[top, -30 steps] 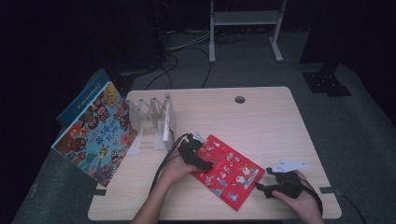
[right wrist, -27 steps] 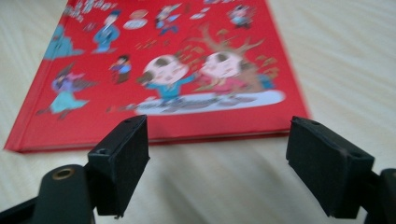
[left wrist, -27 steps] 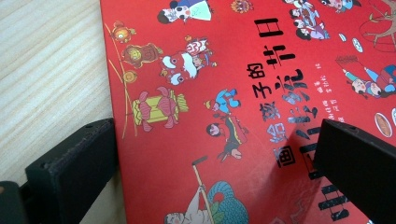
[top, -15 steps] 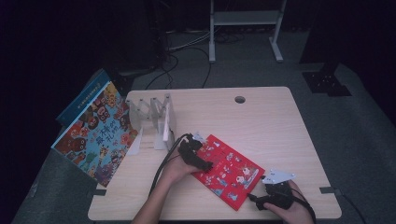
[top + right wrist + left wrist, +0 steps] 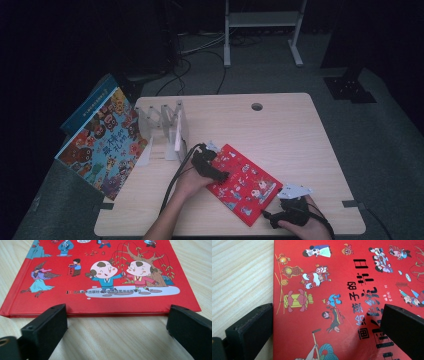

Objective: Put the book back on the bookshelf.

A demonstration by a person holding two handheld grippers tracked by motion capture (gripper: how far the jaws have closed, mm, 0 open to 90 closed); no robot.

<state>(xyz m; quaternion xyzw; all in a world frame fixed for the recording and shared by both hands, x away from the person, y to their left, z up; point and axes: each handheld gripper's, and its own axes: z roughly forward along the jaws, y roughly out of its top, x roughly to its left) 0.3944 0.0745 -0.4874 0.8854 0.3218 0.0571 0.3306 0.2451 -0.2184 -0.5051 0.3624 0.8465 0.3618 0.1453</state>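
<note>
Red picture book [image 5: 244,181] is seen lying flat on the light wooden desk [image 5: 295,135], toward the near right part of the top, turned at an angle to the desk's edges. Its cover is crowded with cartoon figures and black Chinese lettering; two round-faced children under a willow are shown near the lower edge in the right gripper view.

On its upper left corner the left hand-held gripper [image 5: 220,176] is pressed down, and in the left gripper view [image 5: 325,322] the jaws are spread wide, one over bare wood beside the book's edge, the other over the red cover. Nothing is pinched between them; it is released.

At the book's near right corner the right hand-held gripper [image 5: 270,218] is held low over the desk, just short of the book. Its jaws have just been opening, and in the right gripper view [image 5: 116,327] they are stood wide apart, framing the book's bottom edge with only bare wood between them. The book's edge is not gripped.

Farther out, a white folding book rack [image 5: 167,127] is stood at the desk's left rear. A large colourful picture book [image 5: 102,145] is leaned at the desk's left side, with a blue book [image 5: 90,102] behind it. A round cable hole [image 5: 257,106] is set near the far edge.
</note>
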